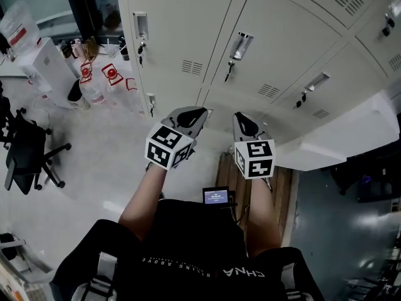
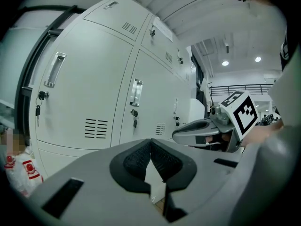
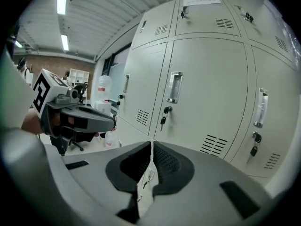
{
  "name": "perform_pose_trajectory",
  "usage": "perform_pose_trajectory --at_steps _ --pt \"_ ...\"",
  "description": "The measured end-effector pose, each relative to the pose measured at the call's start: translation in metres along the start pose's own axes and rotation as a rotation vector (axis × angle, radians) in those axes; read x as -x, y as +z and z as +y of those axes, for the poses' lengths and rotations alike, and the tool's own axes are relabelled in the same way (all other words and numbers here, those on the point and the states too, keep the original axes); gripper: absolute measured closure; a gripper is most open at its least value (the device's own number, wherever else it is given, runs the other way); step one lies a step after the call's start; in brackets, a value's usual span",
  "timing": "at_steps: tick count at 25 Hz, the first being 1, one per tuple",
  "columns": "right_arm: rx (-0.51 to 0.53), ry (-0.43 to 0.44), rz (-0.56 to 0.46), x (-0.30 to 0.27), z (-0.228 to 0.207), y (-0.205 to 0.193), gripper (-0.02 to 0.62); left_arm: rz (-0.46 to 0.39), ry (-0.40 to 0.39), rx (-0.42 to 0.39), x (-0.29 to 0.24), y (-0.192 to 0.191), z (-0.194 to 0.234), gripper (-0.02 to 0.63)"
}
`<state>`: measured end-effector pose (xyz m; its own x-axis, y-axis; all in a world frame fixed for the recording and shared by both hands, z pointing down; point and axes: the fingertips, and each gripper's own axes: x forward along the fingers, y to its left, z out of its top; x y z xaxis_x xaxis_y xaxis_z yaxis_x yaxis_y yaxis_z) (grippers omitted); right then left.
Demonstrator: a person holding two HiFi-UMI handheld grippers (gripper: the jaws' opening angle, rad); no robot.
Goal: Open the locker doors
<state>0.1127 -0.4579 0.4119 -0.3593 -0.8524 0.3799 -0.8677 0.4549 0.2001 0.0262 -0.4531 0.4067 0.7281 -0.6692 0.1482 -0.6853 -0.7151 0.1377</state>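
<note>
**Both jaws closed and empty, lockers ahead**

Hard to see: the head view crops the locker bank at the frame edge. In both gripper views my own jaw bodies cover the bottom row, so I can't total the doors.

Count, right gripper view: three handles [image 3: 175, 86] in the middle row, with keys [image 3: 162, 120] hanging under at least two.

Left gripper [image 2: 150, 147] and right gripper [image 3: 151, 149] both have jaws together with nothing between them. The locker doors [image 3: 207, 93] stand ahead of both tips, apart and untouched. Every door I see is closed.
</note>
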Motion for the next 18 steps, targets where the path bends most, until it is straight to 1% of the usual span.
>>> perform_pose_trajectory --at_steps 5,12,18 --pt "-0.044 0.005 -0.023 0.002 -0.010 -0.002 0.554 0.022 0.007 -0.032 -0.012 0.001 -0.009 0.588" --pt "-0.048 0.011 -0.035 0.003 -0.016 -0.004 0.554 0.022 0.049 -0.054 -0.027 0.007 -0.005 0.588" --pt "-0.045 0.007 -0.051 0.002 -0.021 0.002 0.554 0.004 0.078 -0.111 -0.052 0.036 0.000 0.586"
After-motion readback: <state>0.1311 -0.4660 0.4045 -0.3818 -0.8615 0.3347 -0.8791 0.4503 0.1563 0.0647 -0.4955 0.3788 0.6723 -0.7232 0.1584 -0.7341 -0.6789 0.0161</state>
